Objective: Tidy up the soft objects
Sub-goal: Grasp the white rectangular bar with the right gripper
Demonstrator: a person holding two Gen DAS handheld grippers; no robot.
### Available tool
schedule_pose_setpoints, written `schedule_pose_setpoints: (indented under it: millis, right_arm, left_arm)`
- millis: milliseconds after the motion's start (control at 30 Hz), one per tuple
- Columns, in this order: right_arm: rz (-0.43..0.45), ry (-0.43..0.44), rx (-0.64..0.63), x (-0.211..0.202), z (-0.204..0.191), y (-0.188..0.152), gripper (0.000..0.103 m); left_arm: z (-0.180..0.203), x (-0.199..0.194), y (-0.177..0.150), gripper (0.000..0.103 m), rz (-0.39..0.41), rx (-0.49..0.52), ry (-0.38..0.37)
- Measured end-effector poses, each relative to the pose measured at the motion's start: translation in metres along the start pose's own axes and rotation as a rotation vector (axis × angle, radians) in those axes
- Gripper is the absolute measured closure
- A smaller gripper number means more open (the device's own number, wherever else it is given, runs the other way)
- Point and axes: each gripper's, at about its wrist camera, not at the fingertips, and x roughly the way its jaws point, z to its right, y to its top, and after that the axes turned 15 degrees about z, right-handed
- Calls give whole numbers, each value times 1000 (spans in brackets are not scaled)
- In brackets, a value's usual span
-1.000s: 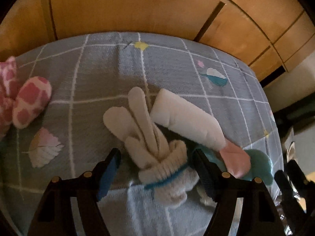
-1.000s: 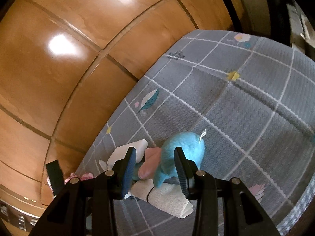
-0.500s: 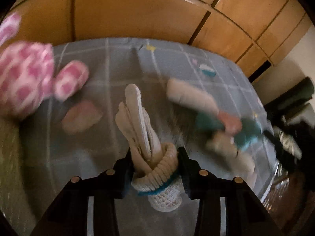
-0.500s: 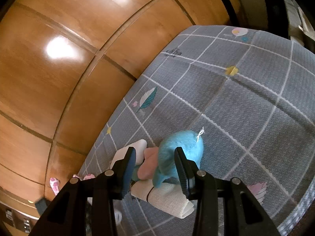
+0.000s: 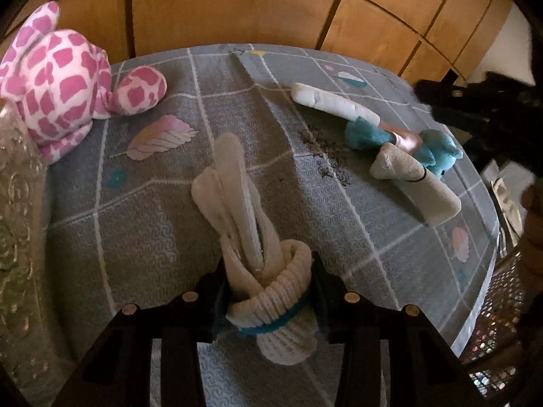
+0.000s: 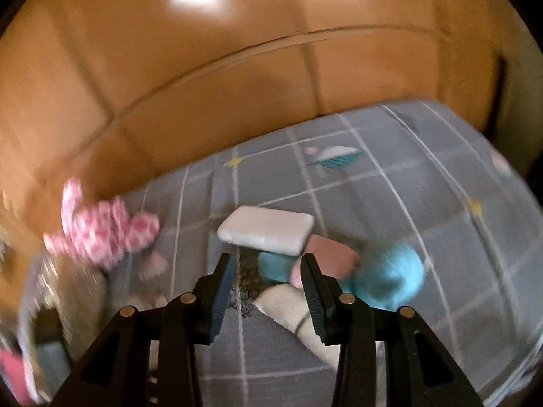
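At the bottom middle of the left wrist view, the left gripper (image 5: 268, 291) has just closed its jaws and squeezes a cream sock bundle (image 5: 258, 247) with a blue stripe. Above it is the grey bed cover (image 5: 152, 230). At the right lie a tan sock (image 5: 414, 183), a blue plush toy (image 5: 434, 149) and a white pad (image 5: 332, 103). A pink spotted plush (image 5: 64, 78) sits at the upper left.

The right gripper (image 6: 268, 281) is partly open and holds nothing. The same pile lies just past its tips.
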Motion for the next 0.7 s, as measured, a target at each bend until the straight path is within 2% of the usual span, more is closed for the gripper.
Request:
schedule_pose_setpoints:
  millis: [100,167,267,367,500,633,700]
  right_arm:
    - [-66,-23,-262,27,-28,1,61]
    - [-111,-34,-389,44,-39,-2,61]
    - [-197,-30,-540,70,-54,-12,61]
    - [-232,-87,-650,95,-61,-23,61]
    - [-217,-126,-696,114,-64,-24,61]
    - [-144,-138,-626,113,-61,-9,79]
    - [-105,-131,-562,106,-58,1,81]
  left_arm:
    - [-4,1,-1,58,6,-10,-6]
    - [-5,1,-2,58,10,-14,-7]
    - [-9,0,-2,59,16,-32,-15]
    - [-14,-5,-4,58,21,-39,-21]
    - [-16,-6,-6,59,26,-49,-26]
    - [-16,-7,-7,58,30,-52,-28]
    - [-15,-9,-8,58,33,-52,-27]
